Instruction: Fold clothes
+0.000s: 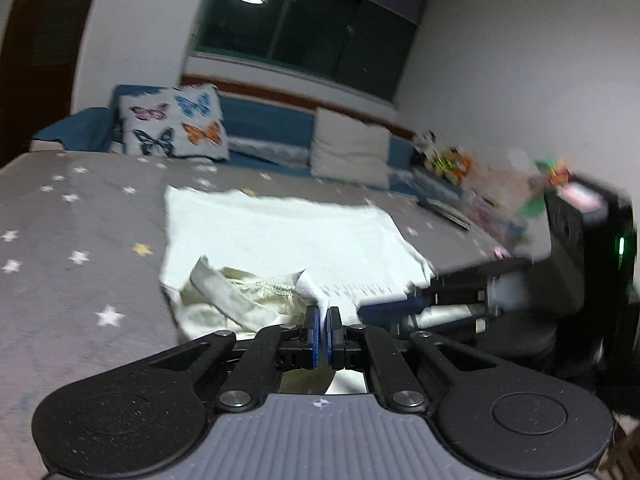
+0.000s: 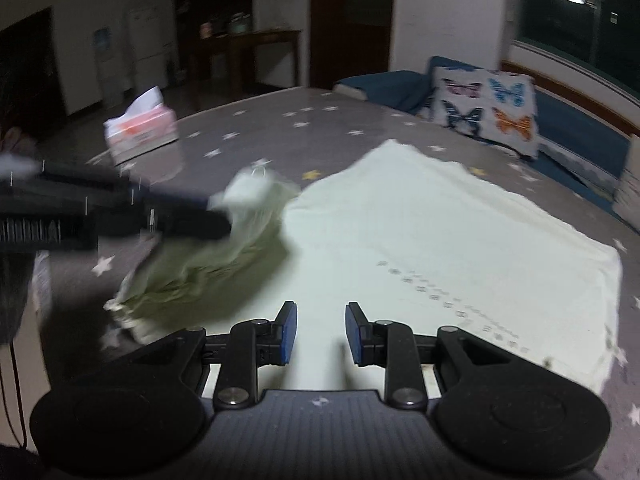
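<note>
Mid-fold: left gripper (image 1: pixel 323 320) clamped on the ribbed collar edge of the cream shirt (image 1: pixel 288 232), lifting the near-left part off the grey star-print bed cover (image 1: pixel 80 208). Right gripper (image 2: pixel 321 330) apart, hovering empty over the near edge. Next, probably: carry the pinched edge across the flat body, then release. Shirt spread mid-bed, collar near, long axis running near to far toward the butterfly pillow (image 1: pixel 174 122).
</note>
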Motion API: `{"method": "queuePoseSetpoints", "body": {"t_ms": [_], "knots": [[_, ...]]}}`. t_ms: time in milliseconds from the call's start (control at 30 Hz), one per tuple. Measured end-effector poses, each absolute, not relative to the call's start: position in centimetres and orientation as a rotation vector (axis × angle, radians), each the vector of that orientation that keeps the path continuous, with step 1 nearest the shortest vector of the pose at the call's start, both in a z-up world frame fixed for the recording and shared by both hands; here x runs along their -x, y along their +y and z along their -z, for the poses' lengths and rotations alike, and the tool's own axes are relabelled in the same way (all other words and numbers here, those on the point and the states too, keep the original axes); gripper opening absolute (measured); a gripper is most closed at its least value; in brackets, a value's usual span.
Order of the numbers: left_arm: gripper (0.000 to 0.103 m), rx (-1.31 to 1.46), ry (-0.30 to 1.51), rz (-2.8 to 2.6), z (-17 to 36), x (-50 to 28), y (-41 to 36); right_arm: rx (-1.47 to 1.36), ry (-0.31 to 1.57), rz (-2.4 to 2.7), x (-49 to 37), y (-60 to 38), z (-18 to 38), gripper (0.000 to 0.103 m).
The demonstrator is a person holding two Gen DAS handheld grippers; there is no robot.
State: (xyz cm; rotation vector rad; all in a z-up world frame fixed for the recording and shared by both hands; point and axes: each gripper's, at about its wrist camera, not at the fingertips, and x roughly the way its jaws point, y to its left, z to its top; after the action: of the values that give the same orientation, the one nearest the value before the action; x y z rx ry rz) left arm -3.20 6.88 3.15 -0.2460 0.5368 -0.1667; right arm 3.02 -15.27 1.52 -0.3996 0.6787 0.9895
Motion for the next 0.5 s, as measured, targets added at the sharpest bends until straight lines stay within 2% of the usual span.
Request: {"method": "queuePoseSetpoints", "body": {"t_ms": [200, 300, 333, 367, 500], "knots": [[0.009, 0.201, 0.619, 0.221, -0.9, 2.1, 4.9, 0.338, 0.669, -0.914, -4.8, -17.0, -2.2, 0.026], [0.021, 0.190, 0.630, 0.234, -0.4, 3.2, 5.1, 0.320, 0.664, -0.906, -5.4, -17.1, -2.6, 0.026], [0.032, 0.189, 0.630, 0.234, -0.4, 3.5, 5.2, 0.315, 0.663, -0.909, -5.5, -17.1, -2.7, 0.026], [0.034, 0.187, 0.624, 0.230, -0.6, 3.9, 5.5, 0.309, 0.665, -0.917, -5.7, -16.9, -2.8, 0.026], [0.034, 0.184, 0.586, 0.197, -1.3, 5.7, 6.9, 0.289, 0.684, -0.959, -5.8, -15.4, -2.7, 0.026]]}}
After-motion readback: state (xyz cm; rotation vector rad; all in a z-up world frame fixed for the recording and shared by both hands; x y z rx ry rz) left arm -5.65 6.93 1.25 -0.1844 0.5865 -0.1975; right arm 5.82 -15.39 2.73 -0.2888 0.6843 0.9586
